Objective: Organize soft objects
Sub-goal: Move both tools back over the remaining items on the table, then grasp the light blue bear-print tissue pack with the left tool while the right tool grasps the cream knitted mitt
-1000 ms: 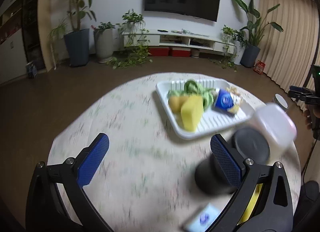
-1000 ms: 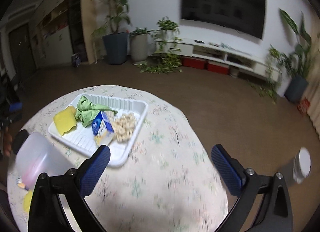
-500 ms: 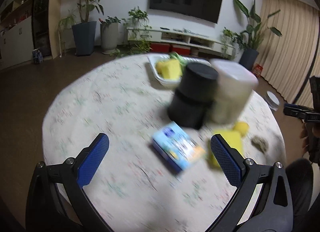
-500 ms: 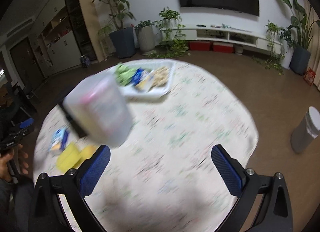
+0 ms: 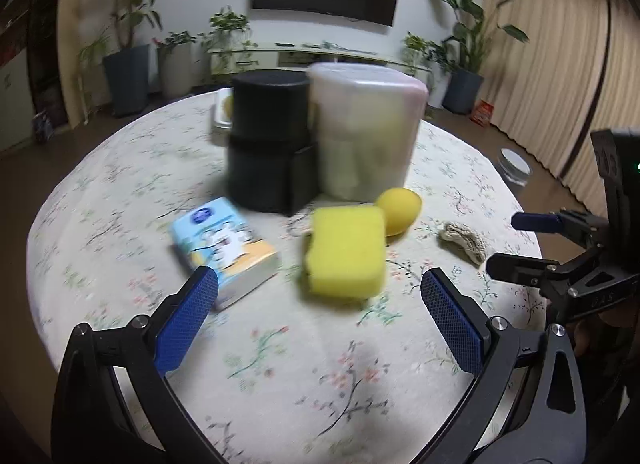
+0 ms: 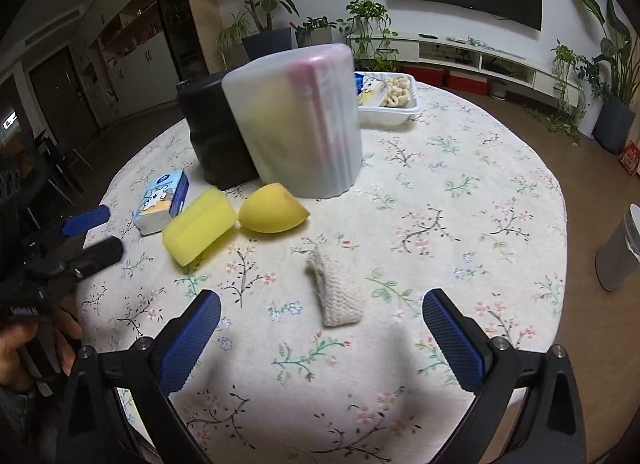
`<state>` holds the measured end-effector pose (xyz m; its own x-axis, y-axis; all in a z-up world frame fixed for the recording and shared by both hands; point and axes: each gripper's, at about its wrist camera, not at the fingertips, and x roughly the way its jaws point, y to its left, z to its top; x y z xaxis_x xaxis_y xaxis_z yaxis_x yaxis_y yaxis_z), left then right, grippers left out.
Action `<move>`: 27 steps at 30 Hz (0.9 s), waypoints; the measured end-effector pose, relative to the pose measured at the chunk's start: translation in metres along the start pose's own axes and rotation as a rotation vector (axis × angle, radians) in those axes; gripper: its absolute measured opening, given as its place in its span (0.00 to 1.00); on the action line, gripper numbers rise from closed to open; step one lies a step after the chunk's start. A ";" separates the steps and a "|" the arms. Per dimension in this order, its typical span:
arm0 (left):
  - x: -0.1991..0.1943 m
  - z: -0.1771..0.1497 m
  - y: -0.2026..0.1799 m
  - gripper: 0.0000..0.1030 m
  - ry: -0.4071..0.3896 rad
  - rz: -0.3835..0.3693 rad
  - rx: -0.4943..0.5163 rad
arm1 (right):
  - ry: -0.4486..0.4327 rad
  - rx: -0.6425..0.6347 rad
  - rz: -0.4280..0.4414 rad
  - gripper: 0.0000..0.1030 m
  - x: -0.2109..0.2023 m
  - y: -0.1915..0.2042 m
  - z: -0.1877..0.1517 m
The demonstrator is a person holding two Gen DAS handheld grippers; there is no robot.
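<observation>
Both grippers, left (image 5: 316, 304) and right (image 6: 320, 316), hover with jaws wide, empty. Only right view shows the tray (image 6: 390, 111) w/ snacks, probably; left is blurred.

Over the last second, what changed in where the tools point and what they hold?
Both tools swung from the white tray toward the near items: left tool now faces the yellow sponge, right tool the knitted cloth. Both stayed open and empty; objects unmoved.
</observation>
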<state>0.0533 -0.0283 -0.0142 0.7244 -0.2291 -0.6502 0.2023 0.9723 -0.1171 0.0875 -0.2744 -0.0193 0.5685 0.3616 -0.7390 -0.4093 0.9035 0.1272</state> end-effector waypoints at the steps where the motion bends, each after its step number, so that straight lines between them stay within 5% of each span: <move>1: 0.005 0.001 -0.002 1.00 0.008 -0.007 0.002 | 0.001 -0.003 0.000 1.00 0.001 0.001 0.000; 8: 0.022 0.006 -0.004 1.00 0.047 -0.025 -0.008 | 0.034 -0.012 -0.032 1.00 0.014 0.002 -0.001; 14: 0.009 0.005 0.021 1.00 0.005 0.068 -0.064 | 0.041 -0.037 -0.045 0.98 0.021 0.007 0.001; 27: 0.041 0.024 0.055 1.00 0.116 0.238 -0.201 | 0.052 -0.024 -0.086 0.95 0.032 0.004 0.001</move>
<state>0.1102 0.0148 -0.0298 0.6535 0.0014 -0.7570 -0.1060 0.9903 -0.0897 0.1045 -0.2586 -0.0419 0.5648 0.2701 -0.7798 -0.3779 0.9247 0.0466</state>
